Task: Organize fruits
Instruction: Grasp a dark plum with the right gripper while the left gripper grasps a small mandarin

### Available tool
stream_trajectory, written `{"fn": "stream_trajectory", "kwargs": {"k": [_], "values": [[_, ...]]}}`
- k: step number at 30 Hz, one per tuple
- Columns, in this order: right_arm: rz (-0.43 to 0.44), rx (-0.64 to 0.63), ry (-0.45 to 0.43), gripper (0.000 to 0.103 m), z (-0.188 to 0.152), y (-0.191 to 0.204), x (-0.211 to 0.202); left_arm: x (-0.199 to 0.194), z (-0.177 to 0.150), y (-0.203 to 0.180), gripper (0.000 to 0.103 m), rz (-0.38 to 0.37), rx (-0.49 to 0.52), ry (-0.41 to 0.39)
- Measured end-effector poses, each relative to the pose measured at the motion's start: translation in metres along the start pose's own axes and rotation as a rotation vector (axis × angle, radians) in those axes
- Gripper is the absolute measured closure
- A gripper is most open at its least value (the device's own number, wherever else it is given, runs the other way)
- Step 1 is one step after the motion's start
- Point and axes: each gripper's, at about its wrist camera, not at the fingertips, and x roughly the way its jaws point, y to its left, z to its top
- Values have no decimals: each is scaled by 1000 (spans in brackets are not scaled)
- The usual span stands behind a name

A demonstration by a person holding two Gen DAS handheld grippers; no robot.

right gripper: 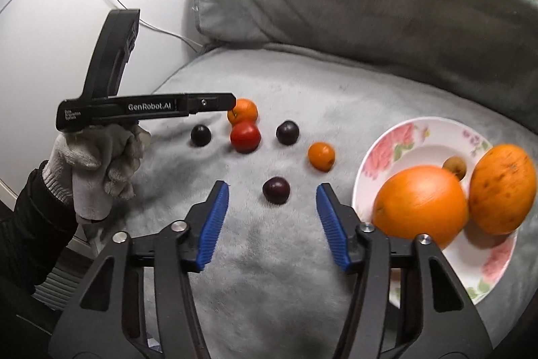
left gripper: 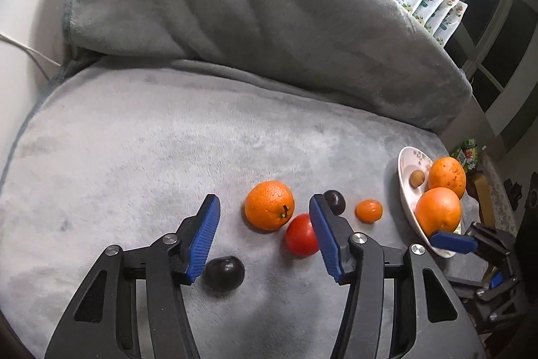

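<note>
Both grippers, left (left gripper: 264, 236) and right (right gripper: 272, 222), hover with jaws apart above a grey blanket (left gripper: 134, 157). Loose fruit, including a tomato (right gripper: 245, 136), lies left of the floral plate (right gripper: 413, 140) holding two oranges (right gripper: 420, 202).

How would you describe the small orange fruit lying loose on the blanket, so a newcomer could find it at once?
Start at the floral plate at the right of the grey blanket. Just left of its rim, on the blanket, lies the small mandarin. It is the loose fruit nearest the plate, far smaller than the orange beyond the tomato.
</note>
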Motion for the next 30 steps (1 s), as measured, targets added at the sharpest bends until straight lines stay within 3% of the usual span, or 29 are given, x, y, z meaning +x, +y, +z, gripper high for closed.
{"fn": "stream_trajectory", "kwargs": {"k": [13, 24, 30], "values": [[-82, -92, 18, 53, -3, 18, 13, 14, 3, 1, 54, -25, -1, 40], [-110, -130, 54, 58, 3, 24, 33, 28, 4, 5, 67, -38, -16, 74], [-133, -136, 79, 59, 7, 22, 45, 31, 4, 8, 68, -55, -41, 78]]}}
